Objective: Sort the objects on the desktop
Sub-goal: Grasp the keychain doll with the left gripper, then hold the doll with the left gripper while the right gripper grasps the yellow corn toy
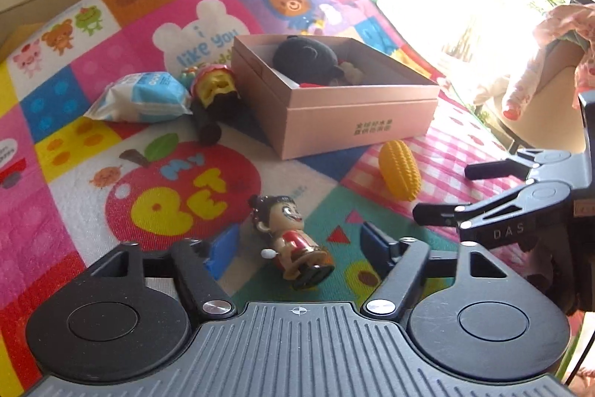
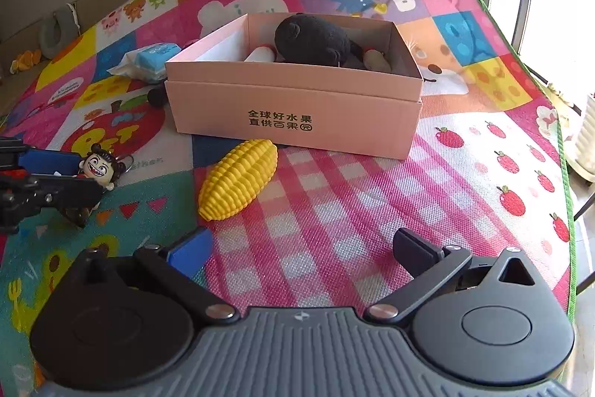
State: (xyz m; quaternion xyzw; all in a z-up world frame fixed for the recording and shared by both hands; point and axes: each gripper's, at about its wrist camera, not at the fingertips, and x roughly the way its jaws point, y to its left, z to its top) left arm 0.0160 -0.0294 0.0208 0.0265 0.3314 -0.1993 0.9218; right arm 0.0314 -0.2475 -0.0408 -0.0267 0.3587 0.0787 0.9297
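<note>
My left tool [image 1: 297,248] wide open, doll figure [image 1: 292,240] lying between its fingers, lower centre of frame. My right tool [image 2: 301,248] wide, empty; toy corn [image 2: 240,179] just beyond, before pink box [image 2: 297,110] at centre.

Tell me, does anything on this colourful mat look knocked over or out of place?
Yes. The little doll figure lies tipped on its side between the open left gripper fingers. The yellow toy corn lies loose in front of the pink box, which already holds a black plush.
</note>
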